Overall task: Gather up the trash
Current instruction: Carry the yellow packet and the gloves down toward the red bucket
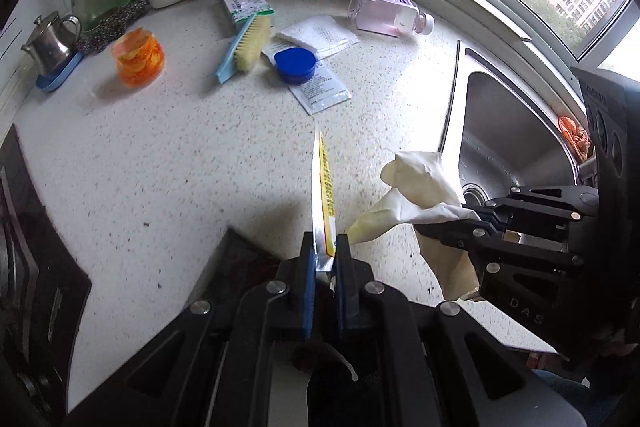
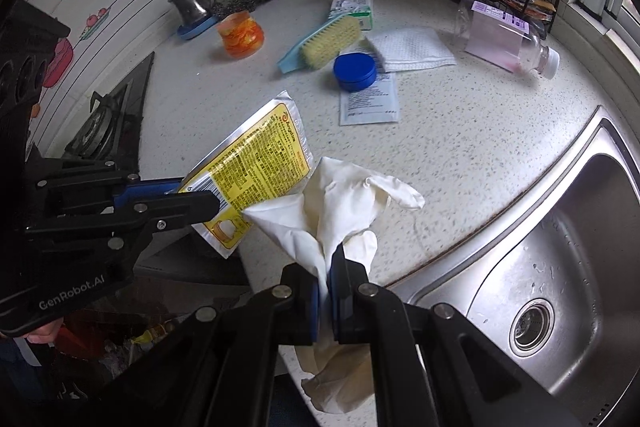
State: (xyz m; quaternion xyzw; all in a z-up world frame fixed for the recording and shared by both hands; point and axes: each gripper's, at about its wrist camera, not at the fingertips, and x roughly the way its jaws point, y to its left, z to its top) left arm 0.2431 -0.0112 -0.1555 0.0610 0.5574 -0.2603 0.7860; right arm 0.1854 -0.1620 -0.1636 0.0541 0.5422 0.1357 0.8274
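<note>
My left gripper [image 1: 323, 251] is shut on a yellow and silver foil packet [image 1: 322, 195], seen edge-on in the left wrist view. In the right wrist view that packet [image 2: 260, 155] shows its printed yellow face, pinched at its lower corner by the left gripper [image 2: 216, 201]. My right gripper [image 2: 326, 267] is shut on a crumpled cream rubber glove [image 2: 340, 195], which hangs above the counter edge. The left wrist view shows the same glove [image 1: 416, 195] held by the right gripper [image 1: 476, 221] beside the sink. Both items are lifted off the speckled white counter [image 1: 180, 155].
On the counter lie a blue round tin [image 2: 355, 71] on a white sachet [image 2: 370, 103], a scrub brush [image 2: 324, 43], a folded white cloth [image 2: 412, 49], a toppled clear bottle [image 2: 508, 39], an orange jar [image 2: 241, 35] and a small box [image 2: 352, 5]. A steel sink [image 2: 560, 267] is right, a gas hob [image 2: 100, 123] left.
</note>
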